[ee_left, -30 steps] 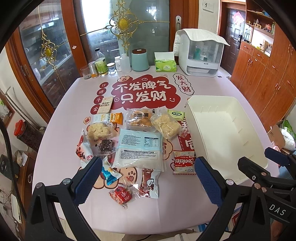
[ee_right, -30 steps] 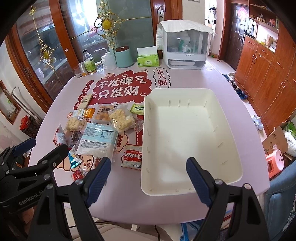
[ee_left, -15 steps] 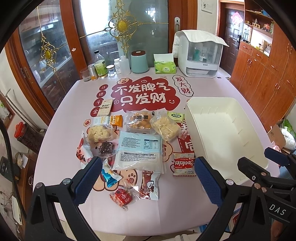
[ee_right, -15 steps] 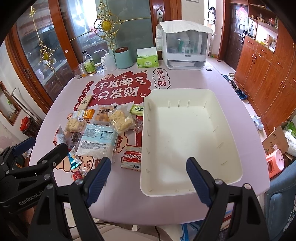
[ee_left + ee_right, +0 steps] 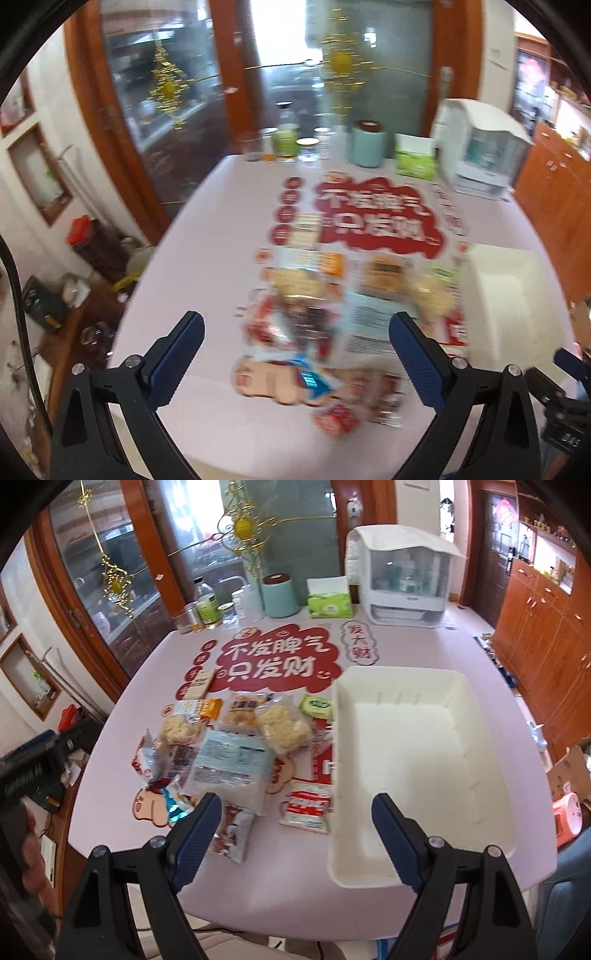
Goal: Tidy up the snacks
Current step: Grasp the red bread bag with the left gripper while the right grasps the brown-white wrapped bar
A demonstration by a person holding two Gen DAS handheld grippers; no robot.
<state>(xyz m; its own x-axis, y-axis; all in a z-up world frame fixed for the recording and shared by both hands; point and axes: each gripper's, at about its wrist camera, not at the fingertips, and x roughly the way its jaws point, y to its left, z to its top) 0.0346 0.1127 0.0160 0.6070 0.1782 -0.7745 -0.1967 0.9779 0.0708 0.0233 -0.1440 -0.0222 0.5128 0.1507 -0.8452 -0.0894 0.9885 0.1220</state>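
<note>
Since the earlier frame the left gripper (image 5: 295, 354) has swung toward the frame's left, its view now blurred, and the snacks (image 5: 317, 325) sit between its spread, empty jaws. The right gripper (image 5: 295, 830) has shifted slightly left, jaws also wide and empty. The snacks lie left of the empty bin (image 5: 417, 746). The first pick looks imminent.

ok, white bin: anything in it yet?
Empty. The white bin shows only its bare floor and wall ribs; every snack pack, like the large pale blue packet, lies on the table to its left.
</note>
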